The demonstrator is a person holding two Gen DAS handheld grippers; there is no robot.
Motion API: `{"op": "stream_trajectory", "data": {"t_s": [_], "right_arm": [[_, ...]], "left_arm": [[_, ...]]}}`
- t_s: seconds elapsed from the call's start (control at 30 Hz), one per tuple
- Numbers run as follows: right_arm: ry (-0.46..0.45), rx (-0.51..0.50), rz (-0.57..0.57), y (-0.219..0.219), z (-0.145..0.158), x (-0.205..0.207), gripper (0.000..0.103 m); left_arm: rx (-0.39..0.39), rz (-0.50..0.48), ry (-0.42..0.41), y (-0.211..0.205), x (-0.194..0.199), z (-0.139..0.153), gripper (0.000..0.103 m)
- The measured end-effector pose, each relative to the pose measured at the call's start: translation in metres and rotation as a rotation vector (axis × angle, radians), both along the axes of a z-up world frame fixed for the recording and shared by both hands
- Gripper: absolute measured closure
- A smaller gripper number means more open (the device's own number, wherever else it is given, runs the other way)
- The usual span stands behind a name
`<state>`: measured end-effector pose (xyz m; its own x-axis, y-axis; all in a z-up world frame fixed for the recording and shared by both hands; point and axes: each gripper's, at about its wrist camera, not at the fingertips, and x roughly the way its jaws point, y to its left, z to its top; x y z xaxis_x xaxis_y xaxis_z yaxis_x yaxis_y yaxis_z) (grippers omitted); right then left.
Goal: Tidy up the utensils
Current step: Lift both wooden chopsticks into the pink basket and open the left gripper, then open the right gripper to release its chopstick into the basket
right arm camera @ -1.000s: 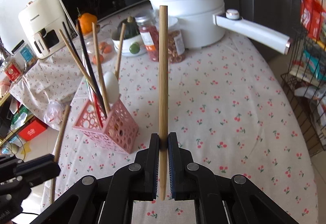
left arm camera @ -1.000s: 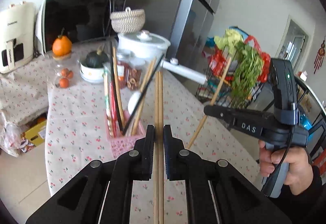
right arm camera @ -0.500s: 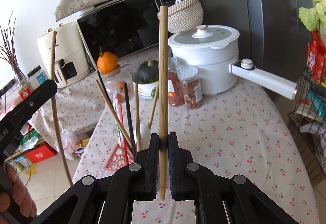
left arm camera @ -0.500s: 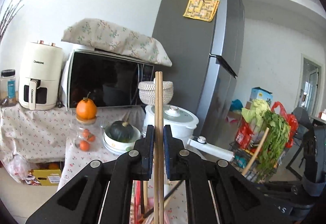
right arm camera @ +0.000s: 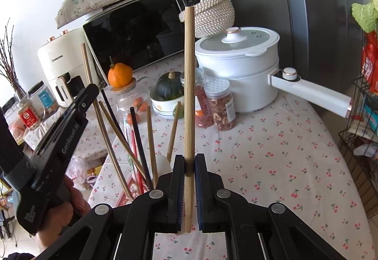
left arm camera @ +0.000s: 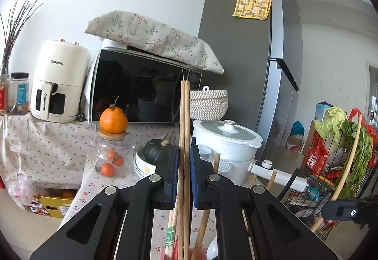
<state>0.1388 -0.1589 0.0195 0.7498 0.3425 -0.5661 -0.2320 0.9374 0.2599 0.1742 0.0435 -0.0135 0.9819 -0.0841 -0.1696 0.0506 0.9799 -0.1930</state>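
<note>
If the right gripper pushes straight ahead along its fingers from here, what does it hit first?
Probably the tablecloth: the right gripper, shut on a bamboo chopstick, points down at bare cloth. Further along stand the snack jars. Depth is uncertain.

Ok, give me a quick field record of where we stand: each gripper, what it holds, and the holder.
left gripper: jaws shut on a pair of wooden chopsticks, held upright
right gripper: jaws shut on a single wooden chopstick, upright
pink holder: on the cherry-print tablecloth, mostly hidden; already holds several chopsticks, wooden and dark
left pair vs holder: lower ends near the holder; whether inside cannot be told
nearby: white pot, jars, microwave
</note>
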Motion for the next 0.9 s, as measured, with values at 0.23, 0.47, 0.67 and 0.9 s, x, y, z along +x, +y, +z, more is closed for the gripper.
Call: {"op": "stream_trajectory", "data": {"t_s": [0.23, 0.47, 0.67, 0.9], "right_arm": [[-0.008, -0.002, 0.011, 0.007, 0.000, -0.001, 0.097], [-0.034, 0.023, 0.024, 0.012, 0.011, -0.009, 0.097], [-0.071, 0.037, 0.060, 0.025, 0.024, -0.023, 0.096], [-0.146, 0.049, 0.096, 0.047, 0.029, -0.026, 0.096]], "left_arm": [[-0.002, -0.019, 0.102, 0.010, -0.009, -0.001, 0.056], [0.031, -0.064, 0.224, 0.020, -0.041, 0.017, 0.034], [0.026, -0.039, 0.435, 0.040, -0.061, 0.015, 0.017], [-0.015, -0.058, 0.590, 0.059, -0.072, -0.011, 0.015]]}}
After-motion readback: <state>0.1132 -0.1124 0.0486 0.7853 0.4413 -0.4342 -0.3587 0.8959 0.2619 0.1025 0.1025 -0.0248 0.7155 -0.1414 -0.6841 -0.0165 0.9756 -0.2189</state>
